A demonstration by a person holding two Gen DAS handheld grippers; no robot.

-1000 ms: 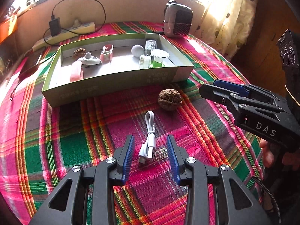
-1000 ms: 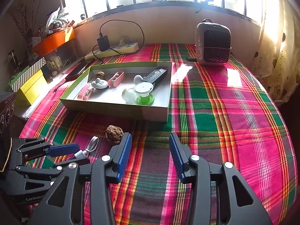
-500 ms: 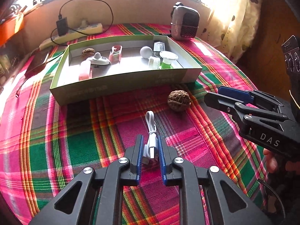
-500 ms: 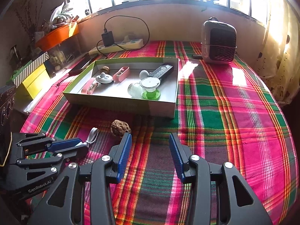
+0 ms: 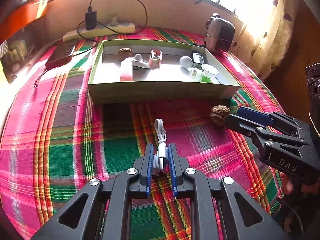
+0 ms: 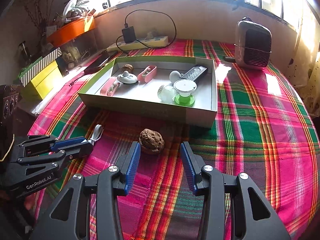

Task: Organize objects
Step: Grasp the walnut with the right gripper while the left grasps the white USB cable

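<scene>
A coiled white USB cable (image 5: pixel 159 124) lies on the plaid cloth, and my left gripper (image 5: pixel 161 147) is shut on its plug end. Its loop sticks out past the fingertips. From the right wrist view the same cable (image 6: pixel 97 132) shows beyond the left gripper (image 6: pixel 89 144). A brown walnut (image 6: pixel 151 141) sits on the cloth just ahead of my right gripper (image 6: pixel 160 145), close to its left fingertip. That gripper is open and holds nothing. In the left wrist view the right gripper (image 5: pixel 233 115) reaches the walnut (image 5: pixel 220 116) from the right.
A shallow green-rimmed box (image 6: pixel 152 112) stands behind the walnut and holds a remote (image 6: pixel 195 73), another walnut (image 6: pixel 127 67), pink items and a green-based lid. Behind it are a small heater (image 6: pixel 253 44) and a power strip (image 6: pixel 140 42). Yellow boxes (image 6: pixel 42 76) stand at the left.
The left gripper's jaws have shut on the cable's plug end and it has shifted left. The right gripper has moved up to the walnut, still open.
</scene>
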